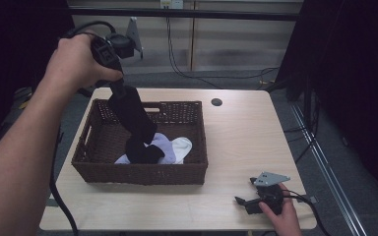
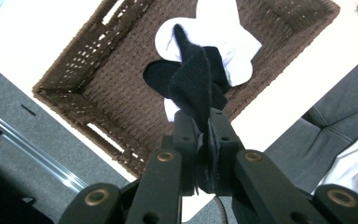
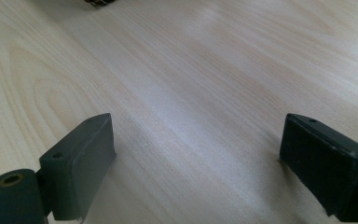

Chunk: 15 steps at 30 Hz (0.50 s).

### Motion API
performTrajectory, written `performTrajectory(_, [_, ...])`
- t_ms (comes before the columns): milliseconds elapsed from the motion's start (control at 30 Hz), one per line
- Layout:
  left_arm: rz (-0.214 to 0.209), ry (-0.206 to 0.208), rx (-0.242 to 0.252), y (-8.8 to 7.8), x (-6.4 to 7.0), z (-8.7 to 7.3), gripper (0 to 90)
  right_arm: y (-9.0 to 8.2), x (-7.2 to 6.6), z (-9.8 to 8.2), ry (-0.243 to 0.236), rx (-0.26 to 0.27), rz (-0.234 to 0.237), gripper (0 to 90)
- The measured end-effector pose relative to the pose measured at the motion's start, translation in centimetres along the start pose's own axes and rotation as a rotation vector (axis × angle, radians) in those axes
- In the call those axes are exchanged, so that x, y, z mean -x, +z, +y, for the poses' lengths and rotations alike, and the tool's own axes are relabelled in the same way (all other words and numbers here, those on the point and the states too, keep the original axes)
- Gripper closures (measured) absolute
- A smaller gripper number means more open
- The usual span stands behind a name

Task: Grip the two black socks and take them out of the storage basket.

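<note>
Above the wicker basket point(image 1: 192, 123), at ten o'clock in the high view, the left gripper point(image 1: 115, 88) pinched a long black sock point(image 1: 133, 120) dangling onto white socks point(image 1: 177, 146). Its own view showed knitted fabric clamped between the jaws. At five o'clock, the right gripper point(image 1: 248, 196) rested with jaws spread on the pale wooden table point(image 3: 205, 70).

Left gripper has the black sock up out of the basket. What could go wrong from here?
1. The black sock hangs with its lower end on the white socks; lifting further might drag one along.
2. The left gripper pinches only the sock's top edge, so it may slip.
3. The dangling sock could snag the basket rim if swung sideways.
</note>
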<state>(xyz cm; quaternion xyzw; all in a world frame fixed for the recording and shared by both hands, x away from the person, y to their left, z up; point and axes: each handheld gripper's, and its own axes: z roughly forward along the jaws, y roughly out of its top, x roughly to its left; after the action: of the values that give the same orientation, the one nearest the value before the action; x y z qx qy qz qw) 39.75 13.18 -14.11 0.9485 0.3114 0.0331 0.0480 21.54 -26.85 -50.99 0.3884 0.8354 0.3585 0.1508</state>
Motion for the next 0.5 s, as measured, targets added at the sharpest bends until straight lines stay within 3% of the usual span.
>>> performTrajectory(300, [-0.014,0.045,0.025,-4.2,1.8,-1.2,84.0,0.0,0.0,0.0,0.001,0.002,0.0,9.5])
performTrajectory(500, [-0.015,0.102,0.034,-5.7,4.6,-2.5,84.0,0.0,0.0,0.0,0.001,0.002,0.0,9.5])
